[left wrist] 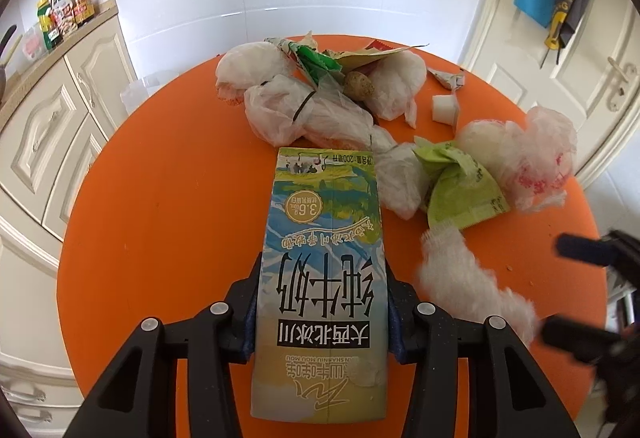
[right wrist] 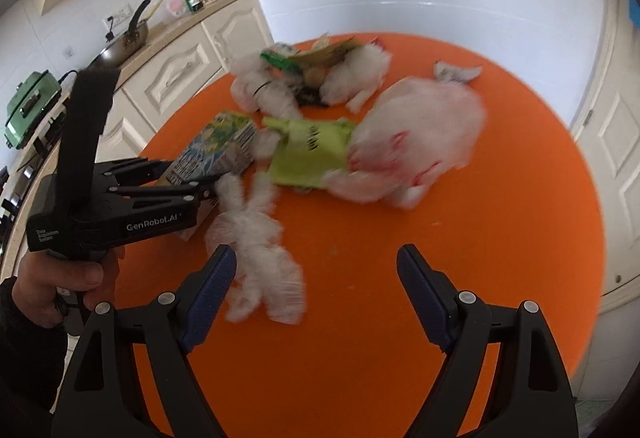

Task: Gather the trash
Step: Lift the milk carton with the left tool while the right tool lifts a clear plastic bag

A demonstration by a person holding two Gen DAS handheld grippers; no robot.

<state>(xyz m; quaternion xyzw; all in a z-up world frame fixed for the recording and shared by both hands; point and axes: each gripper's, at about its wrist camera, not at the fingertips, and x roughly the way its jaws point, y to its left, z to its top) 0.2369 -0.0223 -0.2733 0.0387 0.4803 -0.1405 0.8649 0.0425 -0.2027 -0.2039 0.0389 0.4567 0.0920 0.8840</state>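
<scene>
My left gripper [left wrist: 322,302] has its fingers clenched on the blue-and-yellow printed milk carton [left wrist: 320,278], over the round orange surface [left wrist: 160,218]; my right gripper [right wrist: 316,286] hangs with fingers spread and empty, a crumpled white plastic bag [right wrist: 256,258] lying just beside its left finger

Each wrist camera looks steeply down along its fingers, close above the orange table [left wrist: 160,198]; both views share the trash pile [right wrist: 312,78].
</scene>
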